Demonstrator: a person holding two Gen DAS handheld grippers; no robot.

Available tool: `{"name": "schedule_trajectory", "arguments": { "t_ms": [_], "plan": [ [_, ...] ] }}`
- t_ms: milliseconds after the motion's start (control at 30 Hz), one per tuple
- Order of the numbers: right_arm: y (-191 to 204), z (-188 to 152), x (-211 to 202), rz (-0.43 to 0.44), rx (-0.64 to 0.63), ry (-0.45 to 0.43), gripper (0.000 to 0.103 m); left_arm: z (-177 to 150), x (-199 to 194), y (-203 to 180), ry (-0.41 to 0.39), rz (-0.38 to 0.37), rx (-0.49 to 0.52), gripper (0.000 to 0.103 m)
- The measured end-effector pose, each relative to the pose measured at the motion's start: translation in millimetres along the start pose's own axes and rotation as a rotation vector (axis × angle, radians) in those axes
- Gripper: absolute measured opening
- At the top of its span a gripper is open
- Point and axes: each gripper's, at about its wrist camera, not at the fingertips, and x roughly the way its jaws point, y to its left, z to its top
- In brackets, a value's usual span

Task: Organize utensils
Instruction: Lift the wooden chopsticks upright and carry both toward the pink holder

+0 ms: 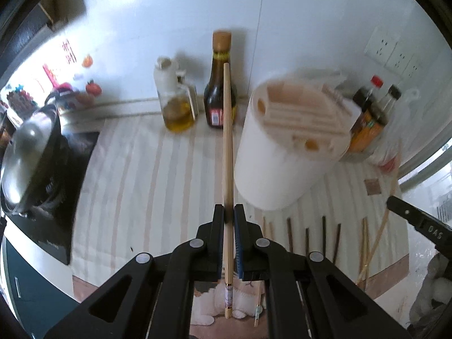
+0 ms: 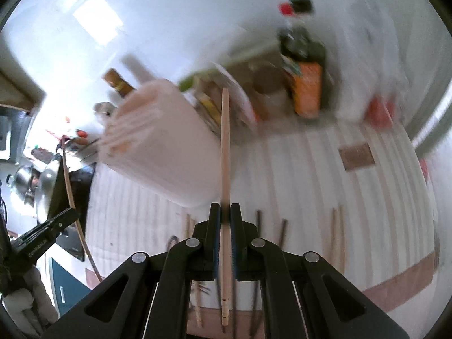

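Up close in the left wrist view, the left gripper (image 1: 229, 214) is clamped tight on a pale wooden chopstick (image 1: 227, 147), which runs straight toward twelve o'clock in front of a dark sauce bottle (image 1: 221, 84). A white utensil holder (image 1: 285, 152) with a slotted top stands at about two o'clock from the fingertips, on a striped mat (image 1: 135, 175). More chopsticks (image 1: 308, 237), some dark and some pale, lie on the mat at about four o'clock. An oil bottle (image 1: 178, 107) stands at eleven o'clock beside the sauce bottle, and a wok with a metal lid (image 1: 28, 152) sits at nine o'clock. The tip of the right gripper (image 1: 418, 220) shows at three o'clock. Over in the right wrist view, which is blurred, the right gripper (image 2: 225, 214) is likewise closed on a second pale chopstick (image 2: 225, 147) pointing to twelve o'clock. The white holder (image 2: 158, 147) sits at ten o'clock, and loose chopsticks (image 2: 337, 237) lie on the mat (image 2: 325, 175) from four to six o'clock
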Motion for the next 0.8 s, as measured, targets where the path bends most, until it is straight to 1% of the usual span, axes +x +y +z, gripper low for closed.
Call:
{"name": "schedule_trajectory", "arguments": {
  "t_ms": [200, 533, 667, 800],
  "plan": [
    [32.2, 14.9, -4.9, 0.030, -0.064, -0.020, 0.007, 18.1, -15.9, 3.9, -0.041, -0.012, -0.009, 0.004],
    [64.9, 34.1, -13.3, 0.060, -0.126, -0.054, 0.007, 37.3, -31.3, 4.5, -0.082, -0.031, -0.016, 0.004],
    [75.9, 50.7, -18.5, 0.065, -0.143, -0.087, 0.007, 53.5, -34.3, 2.2, -0.104, -0.039, -0.015, 0.004],
    [84.2, 72.1, -24.3, 0.059, -0.158, -0.133, 0.007, 77.1, -37.5, -4.0, -0.135, -0.043, -0.004, 0.004]
  ]
}}
